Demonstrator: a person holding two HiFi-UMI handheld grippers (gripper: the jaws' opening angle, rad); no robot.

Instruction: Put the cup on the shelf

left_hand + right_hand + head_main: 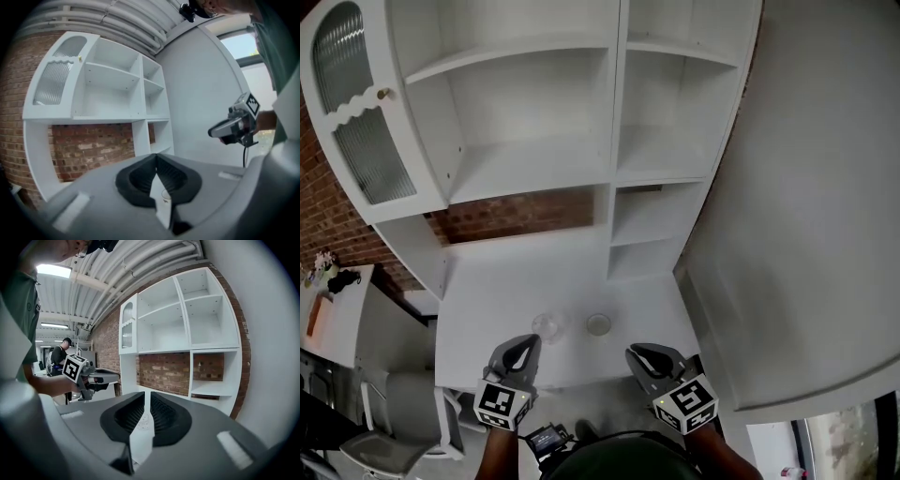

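Note:
Two small cups stand on the white counter (516, 272) near its front edge: a clear glass cup (551, 325) and a pale cup (598, 324) to its right. Behind them rises the white shelf unit (534, 169) with bare compartments. My left gripper (528, 339) hangs just in front of the clear cup, jaws shut and holding nothing. In the left gripper view a clear cup (166, 196) shows below the closed tips (156, 157). My right gripper (636, 352) hovers in front and right of the pale cup, a narrow gap between its tips (147, 394), nothing in it.
A glass-fronted cabinet door (356, 122) stands open at the shelf's left. A curved white wall (806, 234) closes the right side. A grey chair (403, 412) sits below the counter's left end, beside a low desk (328, 309). A person (58, 357) stands far off.

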